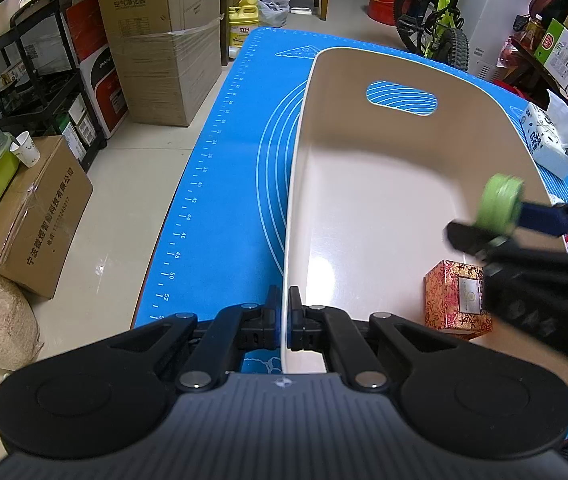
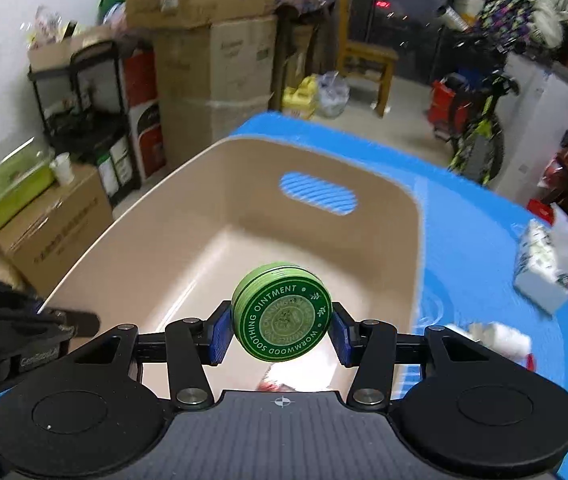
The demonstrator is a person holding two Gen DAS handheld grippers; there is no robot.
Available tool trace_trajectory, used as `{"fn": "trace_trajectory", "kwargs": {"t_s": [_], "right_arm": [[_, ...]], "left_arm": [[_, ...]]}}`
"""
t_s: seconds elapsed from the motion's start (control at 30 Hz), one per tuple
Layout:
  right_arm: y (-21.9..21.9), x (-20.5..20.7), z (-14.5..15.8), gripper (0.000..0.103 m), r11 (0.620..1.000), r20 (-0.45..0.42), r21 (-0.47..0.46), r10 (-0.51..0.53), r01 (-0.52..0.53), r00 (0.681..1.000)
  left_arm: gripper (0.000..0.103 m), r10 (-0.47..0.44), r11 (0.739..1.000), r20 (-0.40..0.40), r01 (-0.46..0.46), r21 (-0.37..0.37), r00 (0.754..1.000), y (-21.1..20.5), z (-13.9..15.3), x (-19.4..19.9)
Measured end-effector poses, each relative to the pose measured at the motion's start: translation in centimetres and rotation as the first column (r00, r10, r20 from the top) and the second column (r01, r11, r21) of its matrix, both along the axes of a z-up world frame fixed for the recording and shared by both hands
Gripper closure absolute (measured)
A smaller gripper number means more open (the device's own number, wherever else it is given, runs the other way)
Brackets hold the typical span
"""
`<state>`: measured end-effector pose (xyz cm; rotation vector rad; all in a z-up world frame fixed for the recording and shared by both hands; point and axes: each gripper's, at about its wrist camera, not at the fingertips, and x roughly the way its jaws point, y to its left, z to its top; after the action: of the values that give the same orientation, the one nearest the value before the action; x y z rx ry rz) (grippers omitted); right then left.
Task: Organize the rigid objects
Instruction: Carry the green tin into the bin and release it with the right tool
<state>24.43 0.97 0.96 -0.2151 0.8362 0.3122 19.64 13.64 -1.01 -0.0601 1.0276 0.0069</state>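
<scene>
Left gripper (image 1: 284,312) pinching near rim of beige bin (image 1: 296,184); right gripper (image 2: 281,330) clamping green ointment tin (image 2: 281,312) edgewise above bin's near end, printed face toward camera, axis near level; risk: round tin slipping from pads, striking red box (image 1: 458,300) below.

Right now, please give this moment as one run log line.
left gripper: shut on bin rim | right gripper: holds green ointment tin above bin | red box: inside bin

Bright indoor light, glare on bin floor (image 1: 326,268); right view motion-blurred, heavy fisheye bend w/ dark corners.
</scene>
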Motion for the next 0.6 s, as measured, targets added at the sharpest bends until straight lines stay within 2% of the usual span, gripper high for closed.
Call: {"fn": "trace_trajectory", "kwargs": {"t_s": [0.33,0.5,0.6], "right_arm": [[2.5,0.1,-3.0,0.048,0.992,-0.142,-0.108,0.047,-0.062,0.989],[2.6,0.5,-4.8,0.048,0.985,-0.231,-0.163,0.016,-0.055,0.973],[2.1,0.7,-4.8,0.045,0.989,-0.244,-0.142,0.002,-0.037,0.97]], "left_arm": [[0.099,0.0,1.0,0.0,0.0,0.0,1.0,0.0,0.0,0.0],[0.099,-0.002,1.0,0.001,0.002,-0.002,1.0,-0.1,0.0,0.0],[0.099,-0.004,1.0,0.001,0.004,-0.001,1.0,-0.2,0.0,0.0]]}}
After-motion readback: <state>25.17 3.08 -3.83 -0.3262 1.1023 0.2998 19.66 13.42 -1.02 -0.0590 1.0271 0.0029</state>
